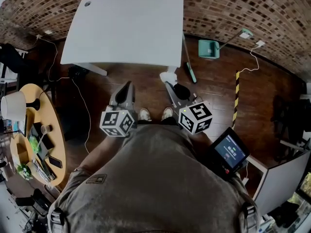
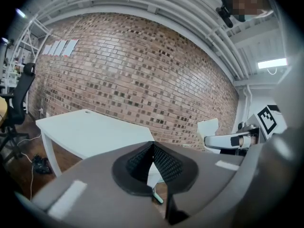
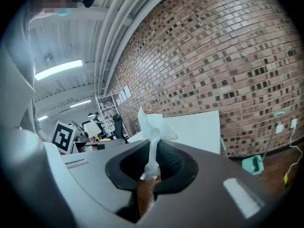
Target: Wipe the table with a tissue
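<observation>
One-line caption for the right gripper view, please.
Right gripper shut on a white tissue, with the white table and brick wall ahead.

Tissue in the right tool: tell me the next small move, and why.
Probably carry the right tool forward until it is over the white table. It is shut on the tissue, which touches nothing yet, and the table's near edge lies ahead of both tools. The left tool is shut and empty.

White table point(image 1: 126, 28) top open edge to edge, wooden floor point(image 1: 141, 87) before it free for approach, brick wall point(image 1: 233, 8) behind, green dustpan point(image 1: 208, 48) and broom point(image 1: 192, 75) by its right side, cluttered round table point(image 1: 52, 115) well off left.
</observation>
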